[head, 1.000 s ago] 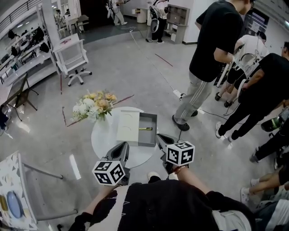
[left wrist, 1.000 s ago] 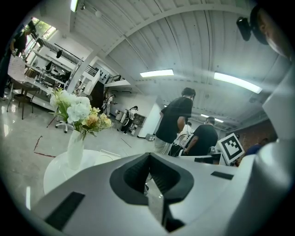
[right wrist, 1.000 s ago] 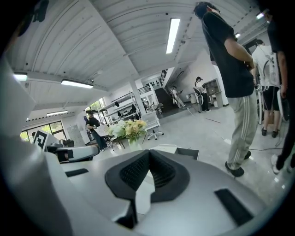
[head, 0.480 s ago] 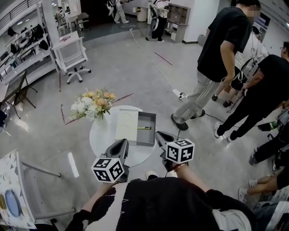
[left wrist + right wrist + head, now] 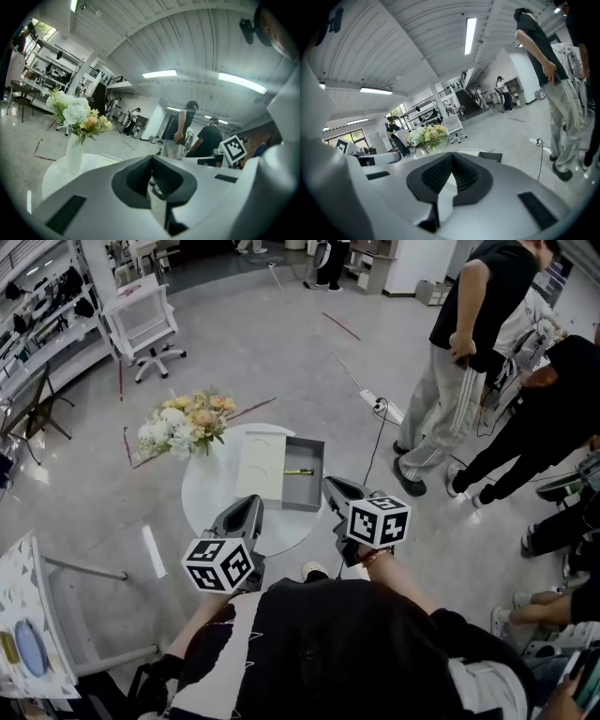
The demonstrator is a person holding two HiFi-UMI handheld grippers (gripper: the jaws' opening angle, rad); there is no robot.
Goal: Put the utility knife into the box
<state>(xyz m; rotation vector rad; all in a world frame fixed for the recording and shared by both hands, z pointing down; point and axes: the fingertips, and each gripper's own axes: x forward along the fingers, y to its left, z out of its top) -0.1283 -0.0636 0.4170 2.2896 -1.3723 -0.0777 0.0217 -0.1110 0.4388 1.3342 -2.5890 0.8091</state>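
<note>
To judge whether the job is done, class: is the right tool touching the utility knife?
Apart. The head view shows the utility knife lying in the grey box, with the box's wall between it and the right tool, which is shut.

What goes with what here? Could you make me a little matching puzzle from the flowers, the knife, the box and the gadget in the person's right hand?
Things
1. flowers
2. utility knife
3. box
4. right gripper

States
A. jaws shut, nothing between them
B. open, with its pale lid lying at its left
C. standing in a white vase on the round table
D. lying inside the grey box

Pairs: 1-C, 2-D, 3-B, 4-A
</note>
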